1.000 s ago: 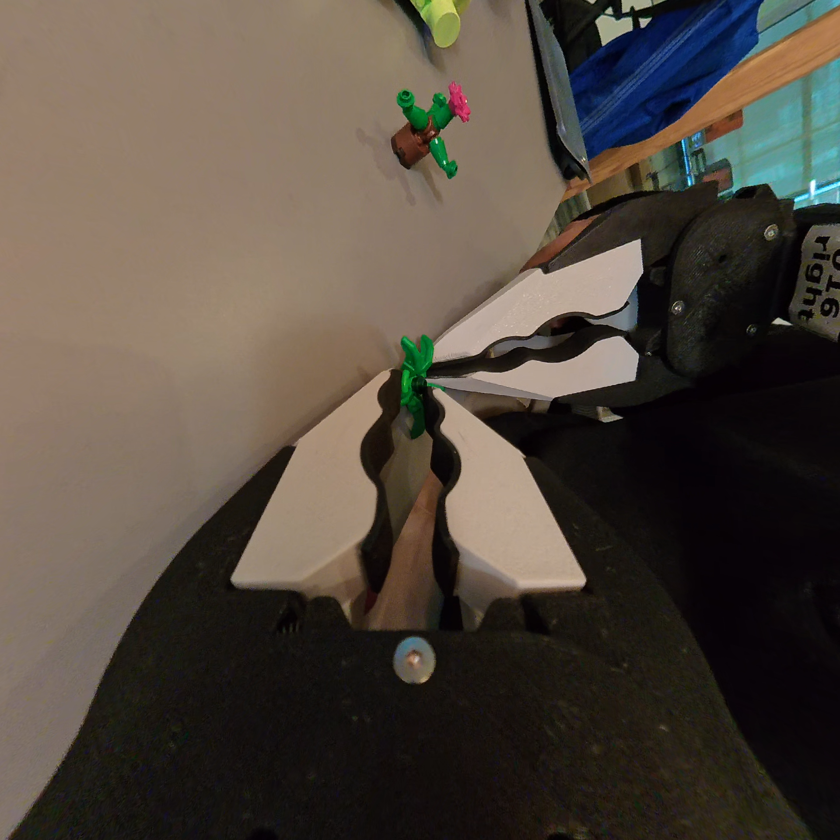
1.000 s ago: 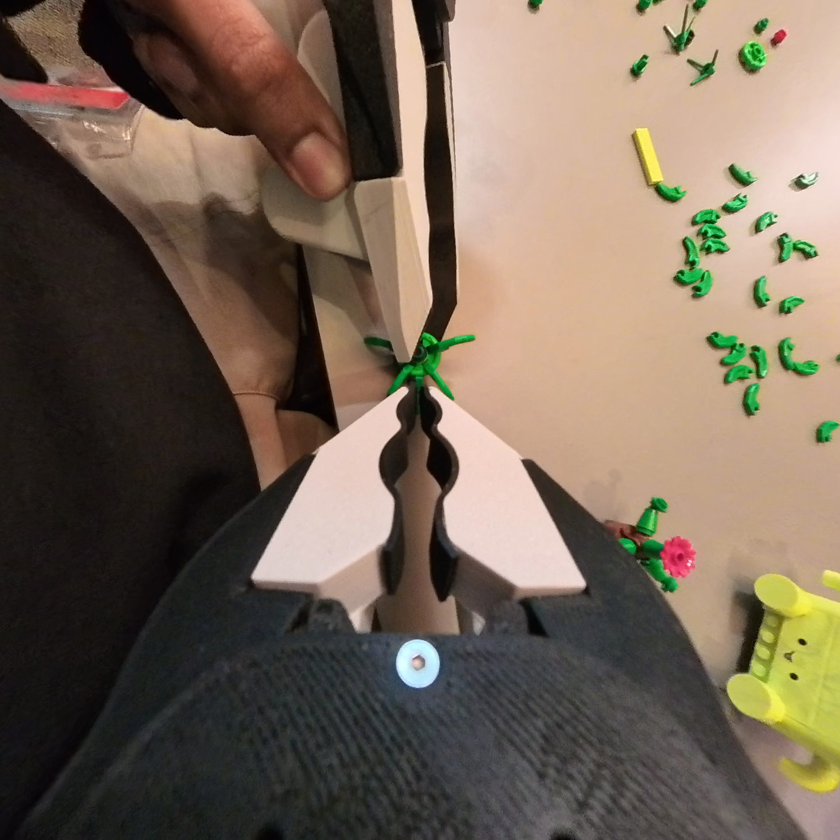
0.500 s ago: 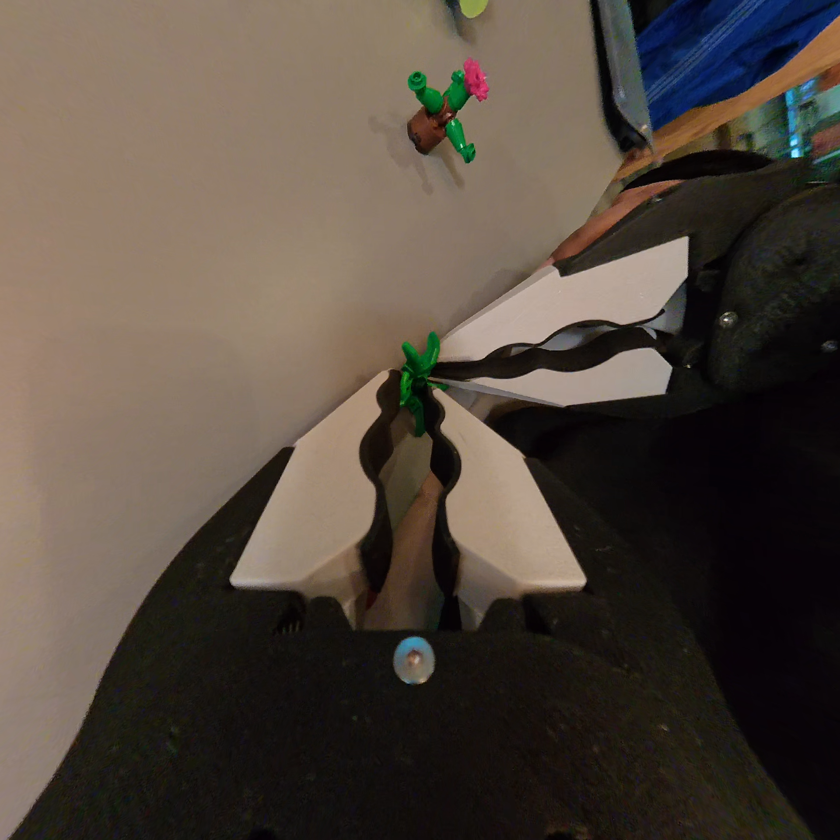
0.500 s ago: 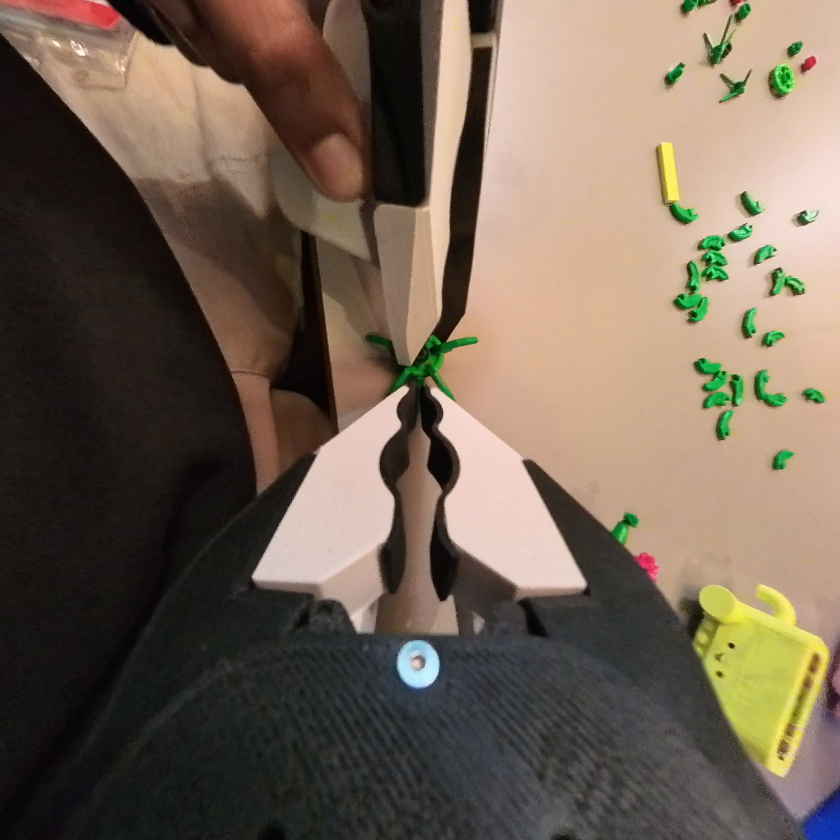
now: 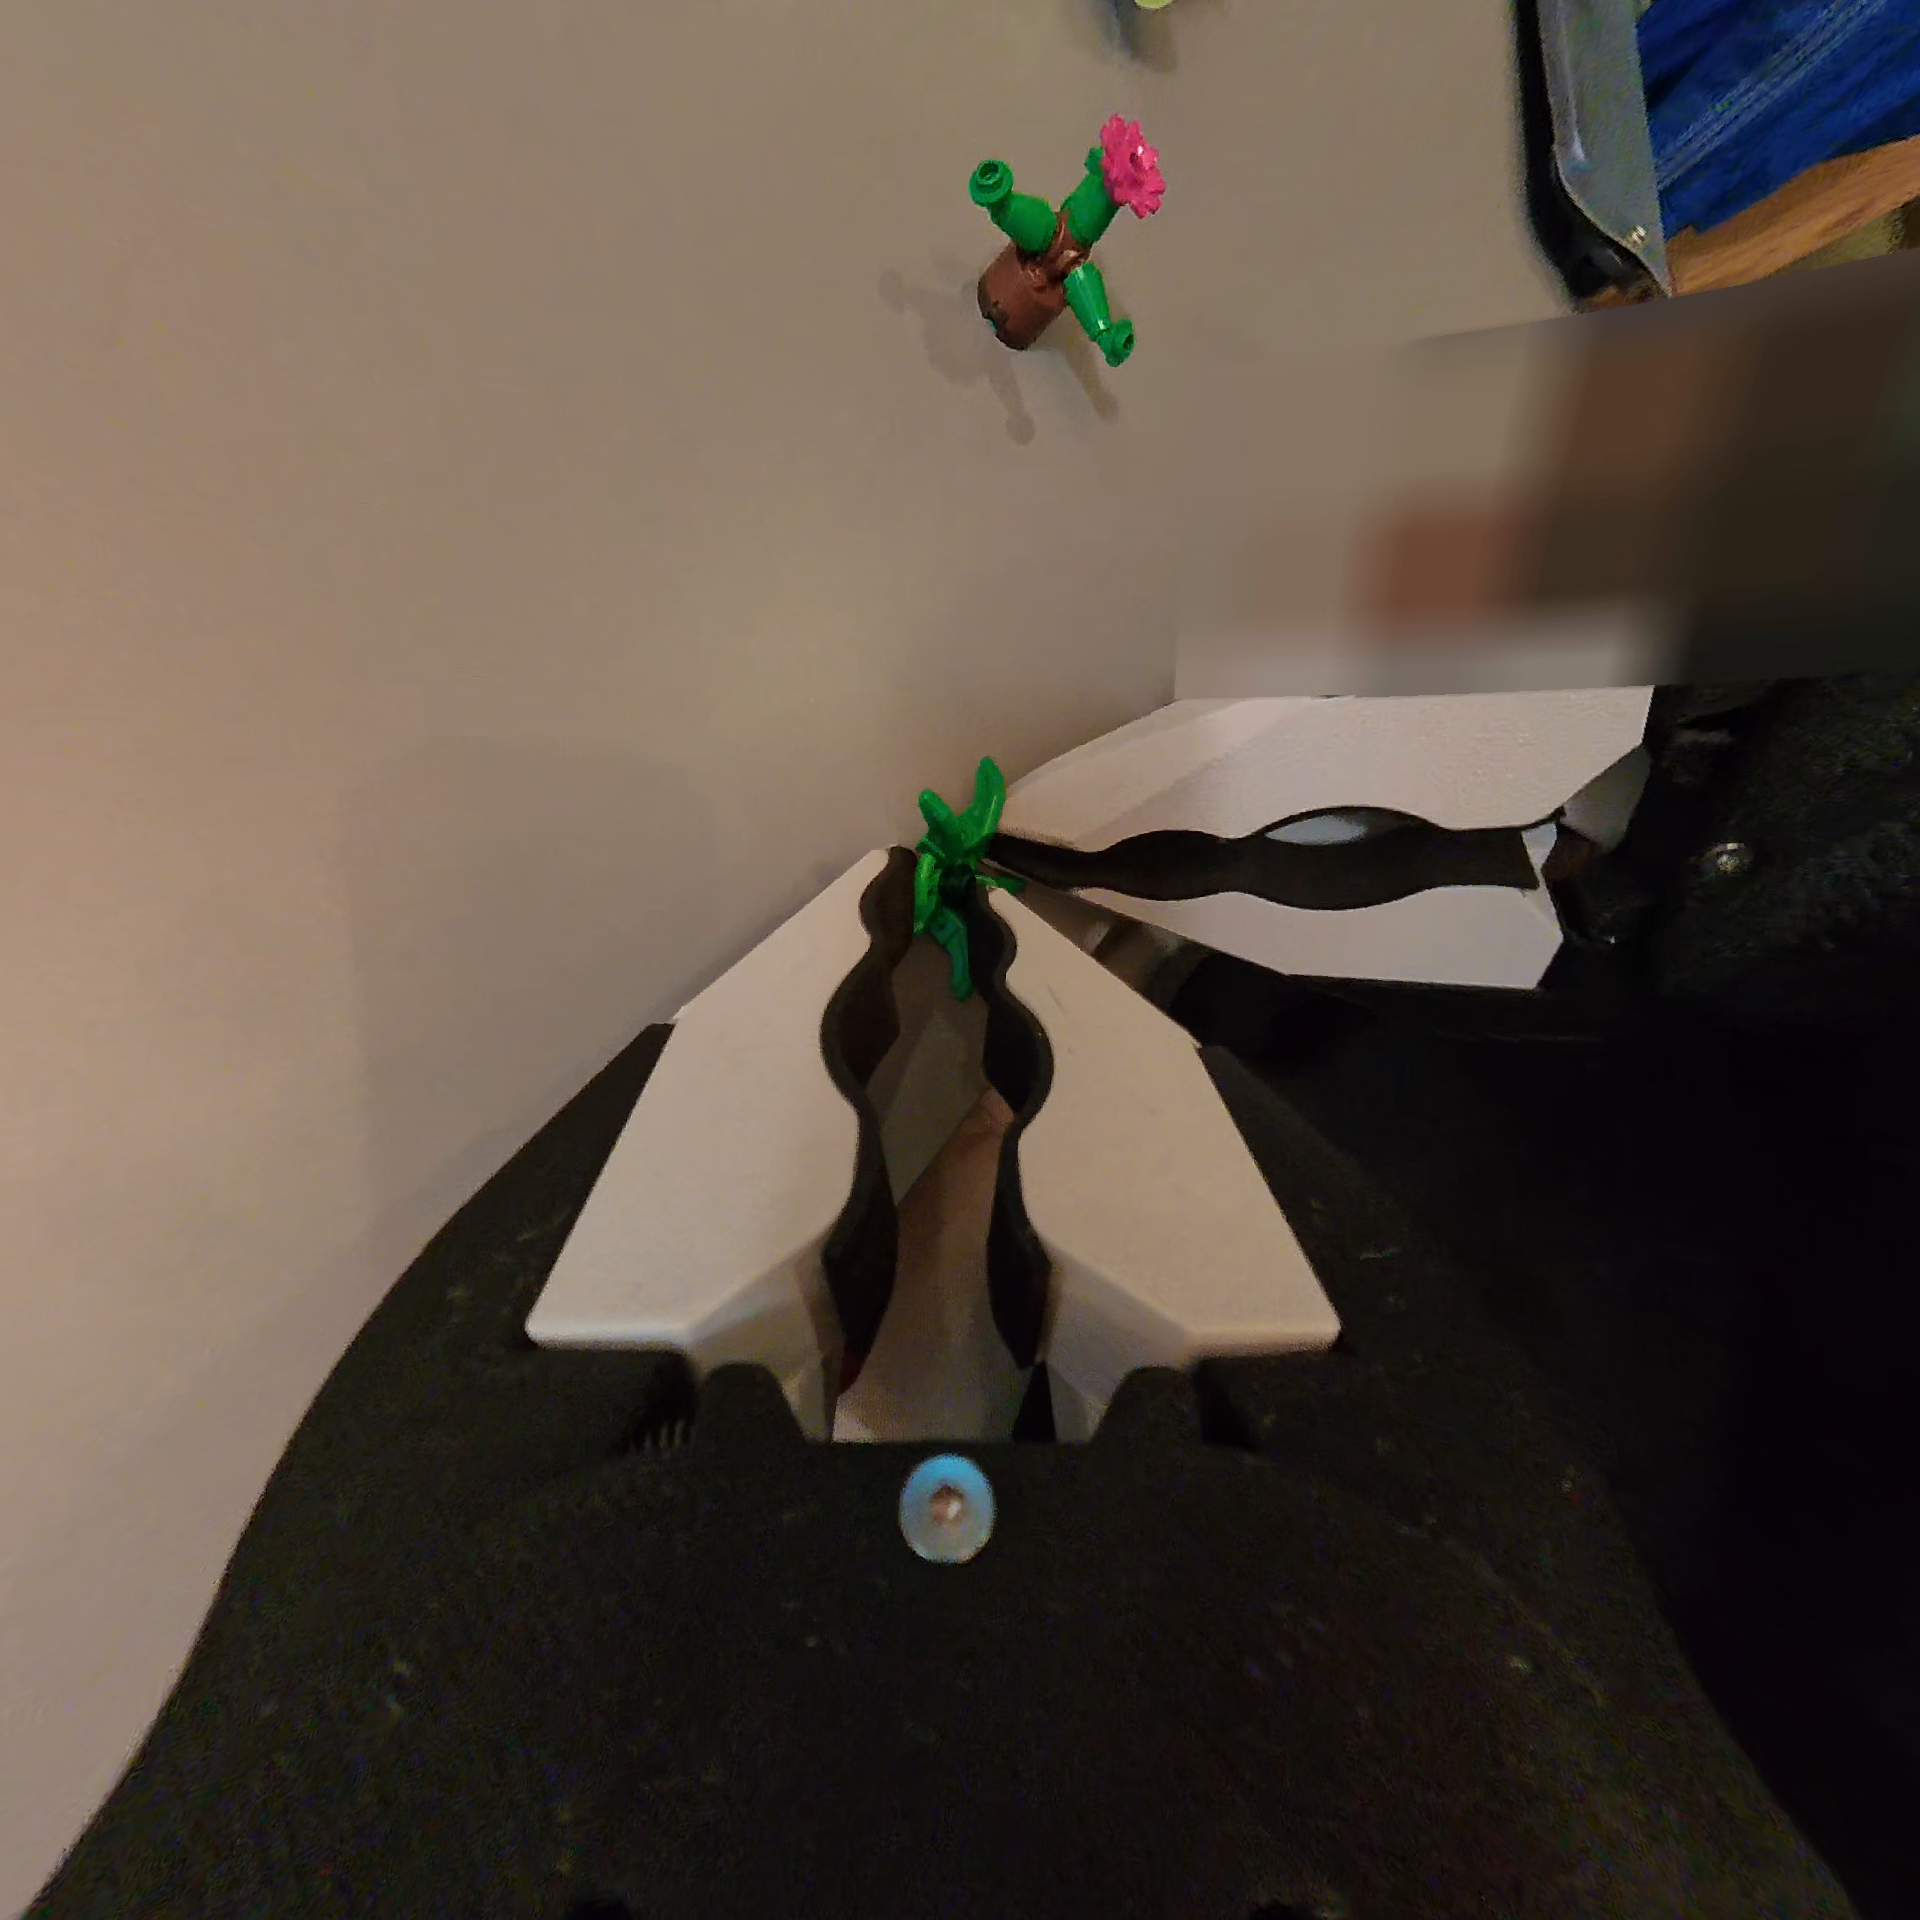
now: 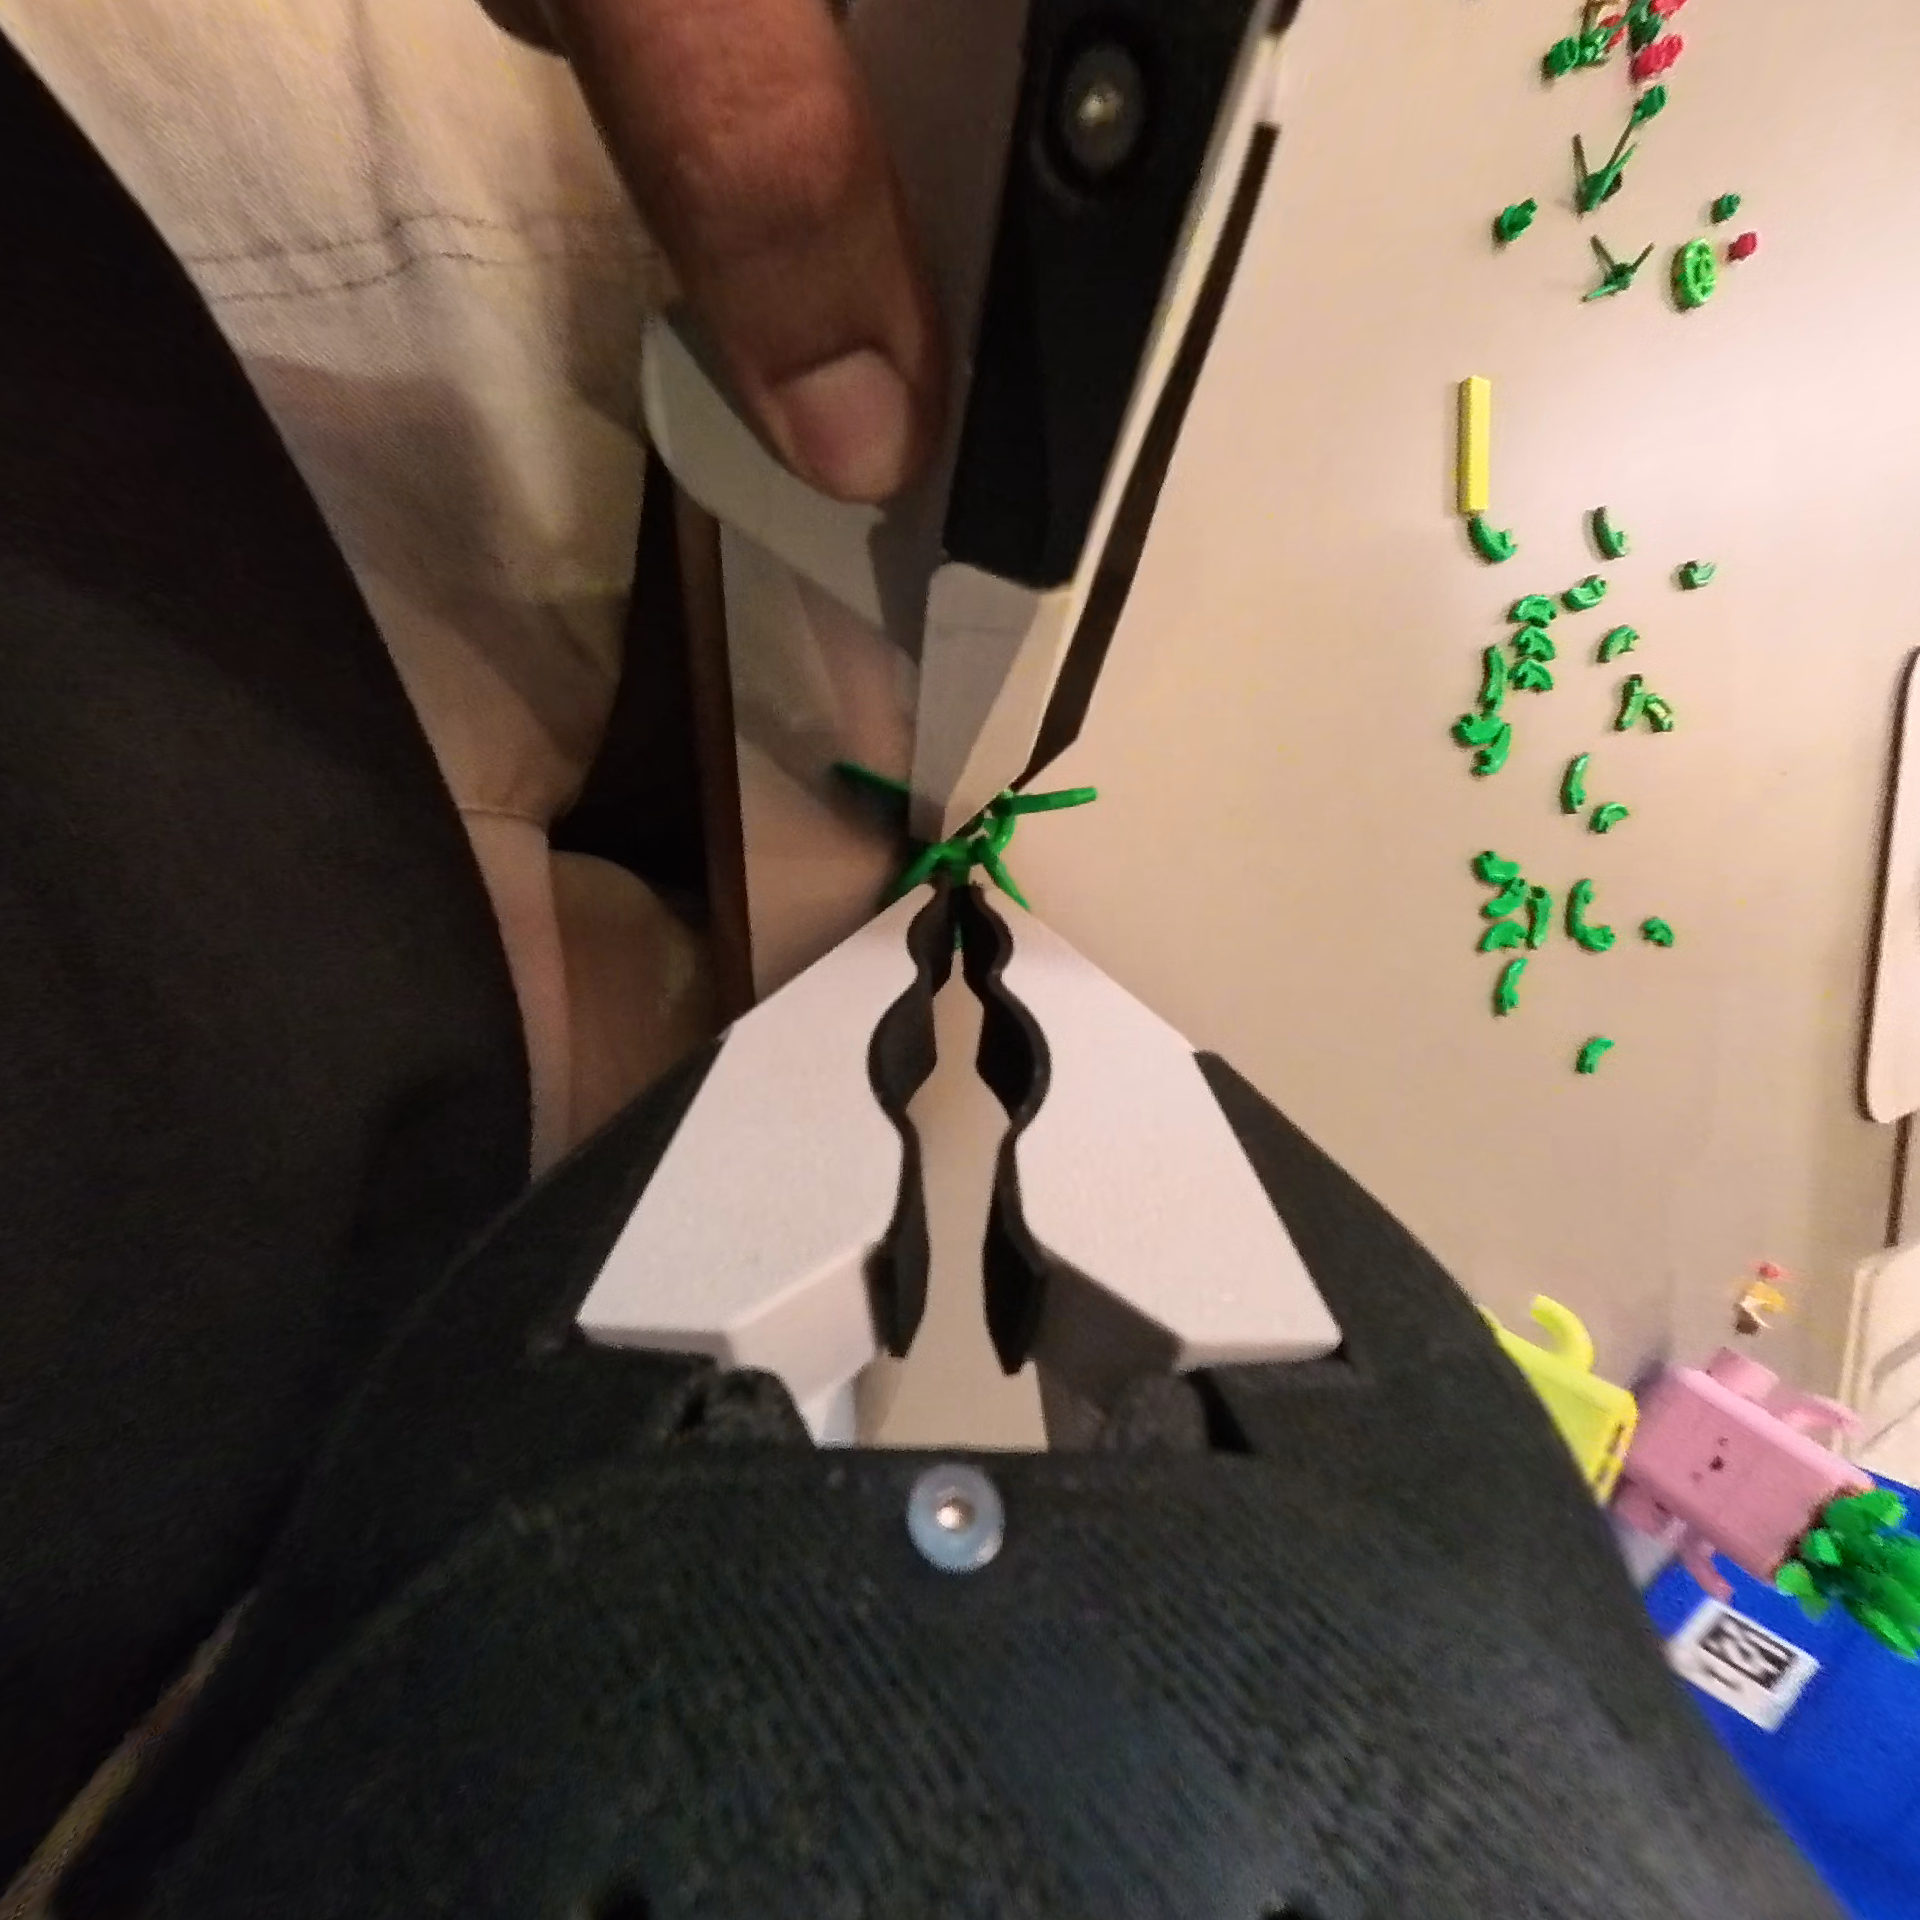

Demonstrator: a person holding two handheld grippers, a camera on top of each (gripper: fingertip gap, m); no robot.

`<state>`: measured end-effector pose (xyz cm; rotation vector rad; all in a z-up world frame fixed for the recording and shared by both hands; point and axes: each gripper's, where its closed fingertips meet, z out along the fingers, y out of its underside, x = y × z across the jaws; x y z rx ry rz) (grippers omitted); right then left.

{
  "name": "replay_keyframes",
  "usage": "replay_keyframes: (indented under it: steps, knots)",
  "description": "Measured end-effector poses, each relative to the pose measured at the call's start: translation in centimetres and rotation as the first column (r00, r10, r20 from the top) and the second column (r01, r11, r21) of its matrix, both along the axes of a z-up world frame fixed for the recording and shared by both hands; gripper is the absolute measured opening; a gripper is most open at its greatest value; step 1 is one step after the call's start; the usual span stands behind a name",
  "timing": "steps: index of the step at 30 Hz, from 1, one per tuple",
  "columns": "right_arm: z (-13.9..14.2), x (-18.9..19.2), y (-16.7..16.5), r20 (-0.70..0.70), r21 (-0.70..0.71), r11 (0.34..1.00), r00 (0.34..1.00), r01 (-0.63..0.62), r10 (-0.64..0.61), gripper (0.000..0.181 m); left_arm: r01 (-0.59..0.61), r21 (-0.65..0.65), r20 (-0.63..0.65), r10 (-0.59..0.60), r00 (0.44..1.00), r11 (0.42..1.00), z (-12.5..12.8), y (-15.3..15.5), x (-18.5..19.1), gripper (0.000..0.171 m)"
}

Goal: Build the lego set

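A small green spiky leaf piece (image 5: 954,844) is pinched between the tips of both grippers, held in the air just off the table edge. My left gripper (image 5: 940,878) is shut on it from below. My right gripper (image 5: 1000,831) comes in from the right, shut on the same piece. In the right wrist view, my right gripper (image 6: 961,899) grips the leaf piece (image 6: 982,840) by its thin centre, and the left gripper (image 6: 958,805) comes down from above with a thumb (image 6: 831,343) on its side. A built flower stem (image 5: 1060,249) with a brown base and a pink blossom lies on the table.
Several loose green curved pieces (image 6: 1538,727) and a yellow bar (image 6: 1473,447) lie scattered on the beige table (image 6: 1299,520). A yellow-green piece (image 6: 1558,1392), a pink block (image 6: 1745,1475) and a blue box (image 6: 1829,1787) sit at the lower right. Dark clothing fills the left. The tips of both grippers are at nearly the same place. It is some 11 cm from my right tips to the built flower stem (image 5: 1060,249).
Both grippers stay shut on the leaf piece. The right gripper has swung to lie more level and closer in the left view. The right view has panned, bringing the pink block and blue box into sight.
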<state>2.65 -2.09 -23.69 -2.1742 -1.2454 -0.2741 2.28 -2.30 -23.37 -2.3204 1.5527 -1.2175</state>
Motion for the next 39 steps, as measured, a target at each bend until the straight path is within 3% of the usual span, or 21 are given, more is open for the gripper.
replay_keyframes:
  steps: [9,14,18,33,39]
  knots:
    - [0.0,0.12,0.18,0.006,-0.001,0.999,0.999,-0.05,0.05,0.0,-0.002,0.047,-0.029,0.003,1.0,0.999,0.01,0.13,0.18,0.009]
    - [-0.06,0.27,0.28,0.137,-0.021,0.997,0.987,-0.079,0.081,0.0,0.012,0.101,-0.062,-0.005,0.998,0.995,0.0,0.23,0.25,0.008]
    - [-0.08,0.31,0.38,0.144,-0.043,0.994,0.984,-0.097,0.102,0.0,0.007,0.112,-0.063,0.0,0.998,0.994,0.02,0.32,0.32,0.008]
    - [-0.04,0.26,0.64,-0.005,-0.071,0.981,0.983,-0.181,0.181,0.0,0.026,0.111,-0.06,-0.02,0.998,0.993,0.05,0.48,0.57,0.007]
    - [-0.01,0.38,0.73,-0.051,-0.045,0.984,0.984,-0.172,0.17,0.0,0.015,0.044,-0.007,-0.015,1.0,0.999,0.03,0.53,0.47,0.008]
